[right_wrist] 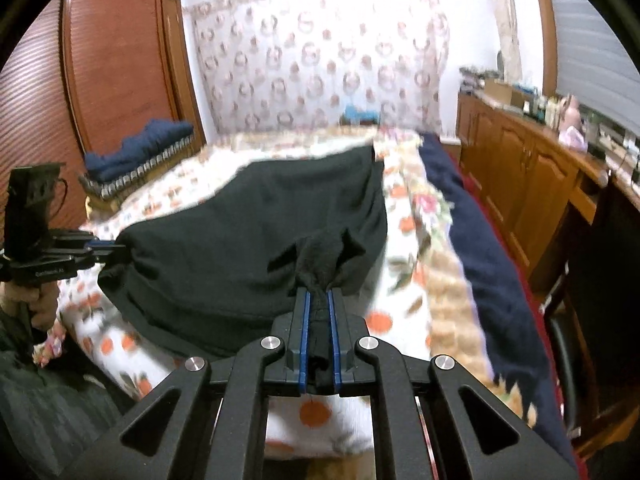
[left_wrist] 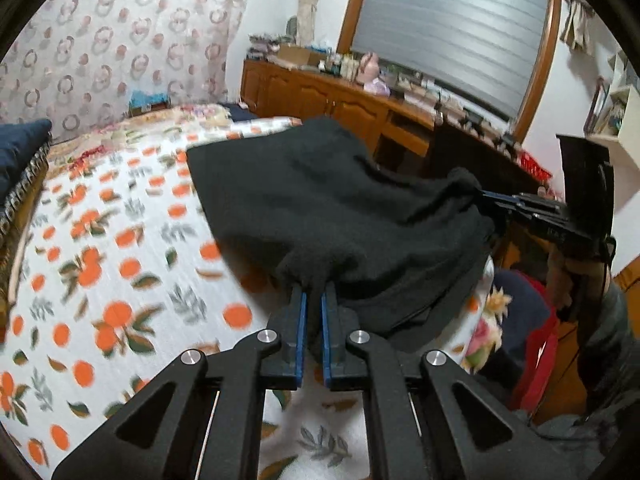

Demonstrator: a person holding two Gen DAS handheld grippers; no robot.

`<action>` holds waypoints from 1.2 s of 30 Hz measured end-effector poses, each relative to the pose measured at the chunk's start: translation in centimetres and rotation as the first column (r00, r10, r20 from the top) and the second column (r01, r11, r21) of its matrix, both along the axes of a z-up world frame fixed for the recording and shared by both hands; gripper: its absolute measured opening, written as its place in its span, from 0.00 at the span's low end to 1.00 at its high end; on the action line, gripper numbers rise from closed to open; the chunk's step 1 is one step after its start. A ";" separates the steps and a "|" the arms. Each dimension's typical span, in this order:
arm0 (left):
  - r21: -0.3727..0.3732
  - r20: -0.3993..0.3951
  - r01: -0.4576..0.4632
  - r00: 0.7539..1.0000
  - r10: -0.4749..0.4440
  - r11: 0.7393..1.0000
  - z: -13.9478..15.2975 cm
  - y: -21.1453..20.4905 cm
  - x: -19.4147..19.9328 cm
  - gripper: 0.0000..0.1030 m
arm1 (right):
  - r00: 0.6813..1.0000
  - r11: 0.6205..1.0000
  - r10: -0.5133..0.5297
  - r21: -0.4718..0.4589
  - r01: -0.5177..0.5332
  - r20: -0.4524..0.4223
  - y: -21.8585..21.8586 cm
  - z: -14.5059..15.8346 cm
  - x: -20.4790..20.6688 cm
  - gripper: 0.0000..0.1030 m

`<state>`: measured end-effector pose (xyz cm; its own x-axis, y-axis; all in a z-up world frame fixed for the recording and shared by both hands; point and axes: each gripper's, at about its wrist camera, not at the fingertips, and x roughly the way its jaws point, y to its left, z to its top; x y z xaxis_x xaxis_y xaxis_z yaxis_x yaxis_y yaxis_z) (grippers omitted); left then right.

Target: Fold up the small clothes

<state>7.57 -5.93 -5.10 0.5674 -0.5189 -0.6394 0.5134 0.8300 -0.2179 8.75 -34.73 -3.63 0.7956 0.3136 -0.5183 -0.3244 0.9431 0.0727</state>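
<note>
A black garment [left_wrist: 320,200] lies spread over the orange-print bedspread [left_wrist: 100,240], its near edge lifted off the bed. My left gripper [left_wrist: 314,286] is shut on one near corner of the garment. My right gripper [right_wrist: 319,290] is shut on the other near corner, with bunched cloth between its blue pads [right_wrist: 306,320]. The garment [right_wrist: 248,240] hangs stretched between the two grippers. The right gripper shows in the left wrist view [left_wrist: 492,200] at the cloth's right end. The left gripper shows in the right wrist view [right_wrist: 116,246] at the left end.
A wooden cabinet [left_wrist: 340,100] with clutter on top runs along the bed's right side under a window [left_wrist: 452,20]. A navy blanket [right_wrist: 480,248] lies along the bed's right edge. A dark blue pillow [right_wrist: 140,144] sits at the headboard. A wardrobe [right_wrist: 116,52] stands at the far left.
</note>
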 end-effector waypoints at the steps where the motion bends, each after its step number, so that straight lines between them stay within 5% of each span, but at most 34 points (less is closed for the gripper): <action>1: -0.009 0.006 -0.004 1.000 0.004 1.000 0.5 0.2 0.4 0.07 | 1.000 1.000 -0.002 0.004 0.002 0.019 0.0 0.5 0.1 0.07; 13: -0.020 0.056 -0.052 0.997 0.053 0.998 3.7 0.8 8.6 0.07 | 0.991 1.000 0.011 0.006 -0.012 0.136 0.8 4.8 6.2 0.07; 36: 0.042 -0.042 -0.093 0.995 0.095 0.995 1.6 -0.1 20.7 0.07 | 0.998 1.000 0.023 -0.002 -0.023 0.056 1.9 2.8 16.2 0.07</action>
<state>28.29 -5.99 -3.54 0.5835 -0.4383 -0.6837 0.4236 0.8825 -0.2043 24.93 -32.82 -0.79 0.8161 0.3315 -0.4734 -0.3497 0.9354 0.0523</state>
